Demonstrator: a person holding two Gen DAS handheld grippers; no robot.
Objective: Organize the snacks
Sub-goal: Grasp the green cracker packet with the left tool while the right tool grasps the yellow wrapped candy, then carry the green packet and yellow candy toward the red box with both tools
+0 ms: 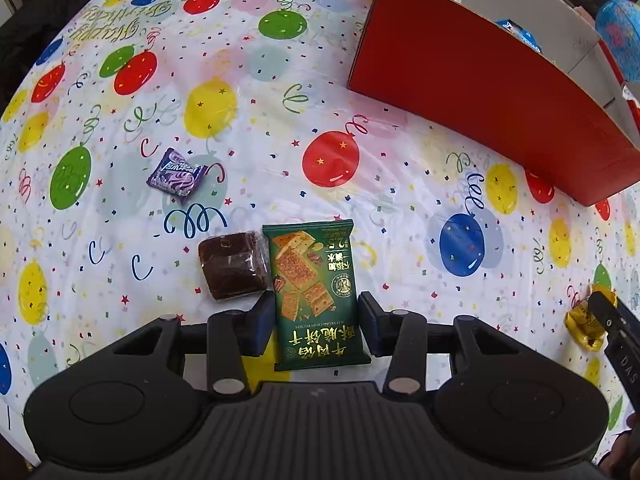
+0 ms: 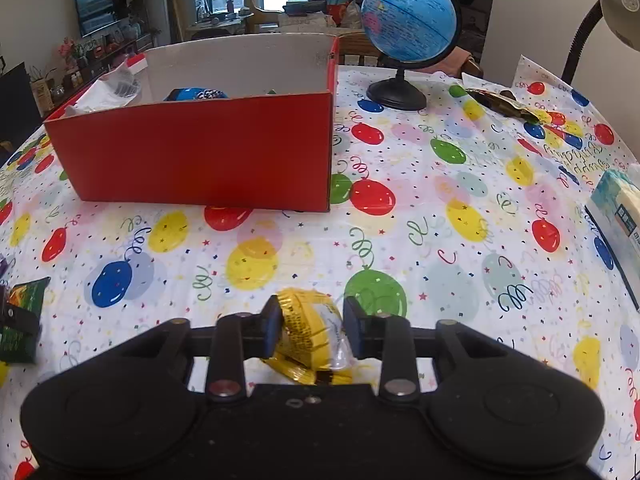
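A green biscuit packet (image 1: pixel 308 272) lies flat on the balloon-print tablecloth, its near half between the pads of my left gripper (image 1: pixel 318 308), which touch both long edges. Beside it on the left sits a brown cake in clear wrap (image 1: pixel 234 266), and farther left a small purple candy pack (image 1: pixel 176 174). My right gripper (image 2: pixel 312 316) is closed on a yellow-gold wrapped snack (image 2: pixel 310 328) that rests on the cloth. The open red box (image 2: pixel 192 148) stands beyond it, with a blue packet (image 2: pixel 196 94) and other things inside.
A blue globe on a black stand (image 2: pixel 408 20) is right of the box. A dark wrapper (image 2: pixel 500 102) lies at the far right, and a tissue pack (image 2: pixel 618 216) sits at the right edge. A lamp neck (image 2: pixel 584 32) rises at the far right corner.
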